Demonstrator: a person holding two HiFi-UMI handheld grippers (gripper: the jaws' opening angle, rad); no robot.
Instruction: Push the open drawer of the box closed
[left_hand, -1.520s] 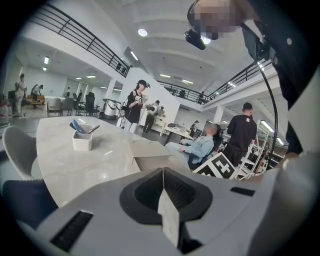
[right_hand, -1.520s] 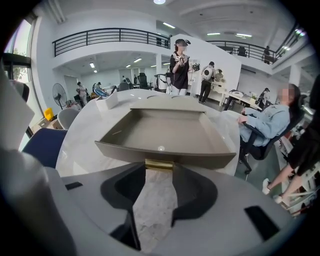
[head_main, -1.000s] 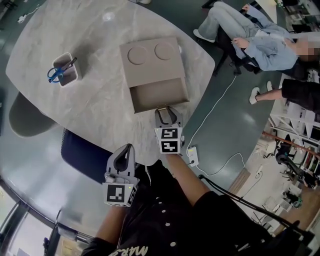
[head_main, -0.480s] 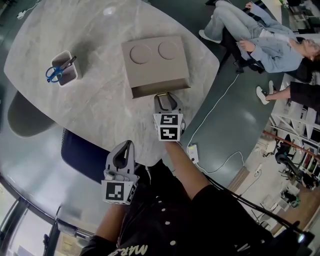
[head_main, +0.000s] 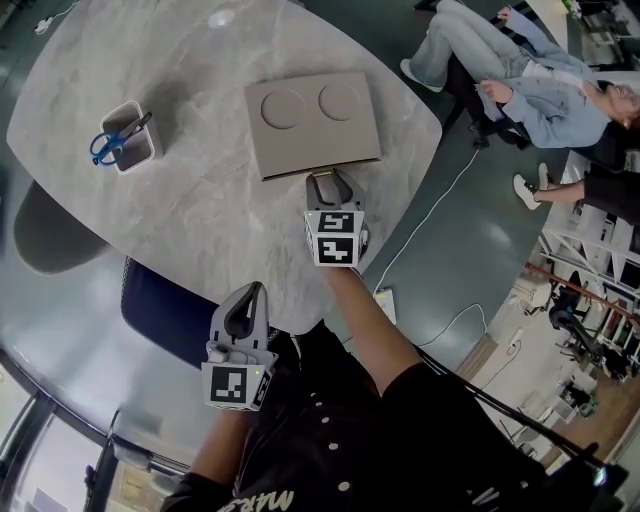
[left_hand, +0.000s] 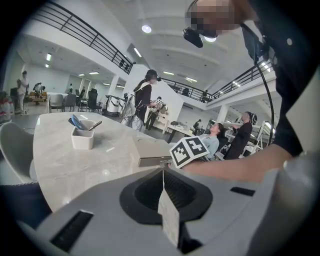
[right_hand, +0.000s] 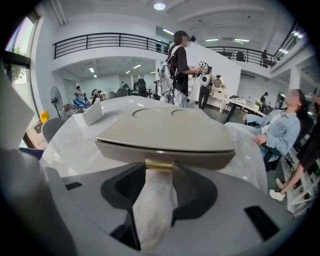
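The flat beige box (head_main: 310, 120) lies on the marble table (head_main: 200, 230), two round dents in its lid. Its drawer front (right_hand: 165, 154) sits flush under the lid, with a small gold handle (right_hand: 159, 165) at its middle. My right gripper (head_main: 331, 177) points at that front, its tips touching the handle (head_main: 327, 174). In the right gripper view the jaws (right_hand: 159, 172) stand a narrow gap apart, holding nothing. My left gripper (head_main: 250, 293) hangs back off the table's near edge, shut and empty, and its own view (left_hand: 162, 170) shows the box (left_hand: 152, 150) ahead.
A white cup with blue scissors and a pen (head_main: 130, 140) stands at the table's left. A dark chair (head_main: 165, 310) is tucked under the near edge. A person sits on a chair at the far right (head_main: 520, 80). A white cable (head_main: 430, 220) runs across the floor.
My right gripper has moved forward against the drawer front. The drawer has slid from wide open into the box until flush. The left gripper has stayed put.
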